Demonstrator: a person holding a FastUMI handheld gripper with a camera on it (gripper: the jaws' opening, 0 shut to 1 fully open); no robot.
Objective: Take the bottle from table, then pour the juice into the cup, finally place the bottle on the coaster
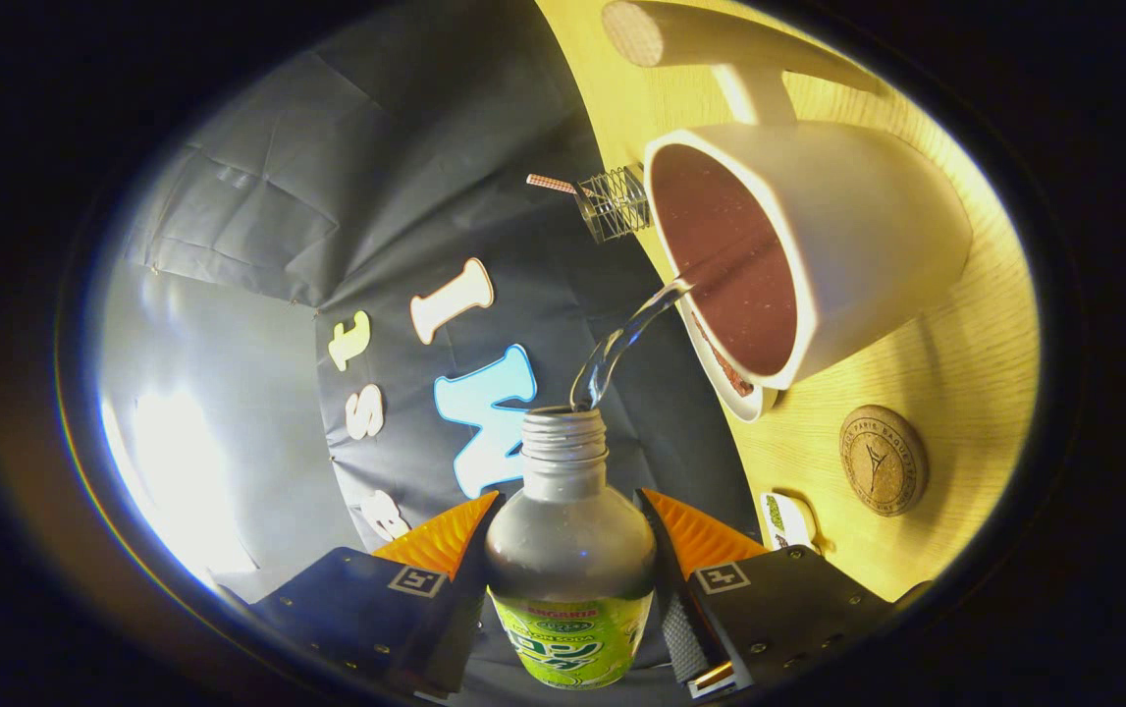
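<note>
While the fingers (570, 550) pinch it from both sides, the small see-through plastic bottle with a green label (570, 579) sits between them, tipped toward the cup. Its cap is off and the screw threads of its neck show. The label has writing on it, but it is too small and bent to be sure of.

From the bottle's mouth a thin clear stream of juice (621, 344) curves across the gap and lands at the near rim of the big white cup with a dark reddish-brown inside (877, 245). The cup stands on a small white saucer (754, 398) on the pale yellow wooden counter (975, 344).

Beside the fingers, a small white thing with a green print (786, 517) lies on the counter; what it is cannot be told. Just past it lies the round brown cork coaster (883, 460), bare, with a ring of stamped letters and a small sign in its middle, too tiny to read.

Behind the cup stands a little wire holder (616, 203) with a checked stick (551, 183) poking out. Farthest off lies a long grey roll (720, 44).
</note>
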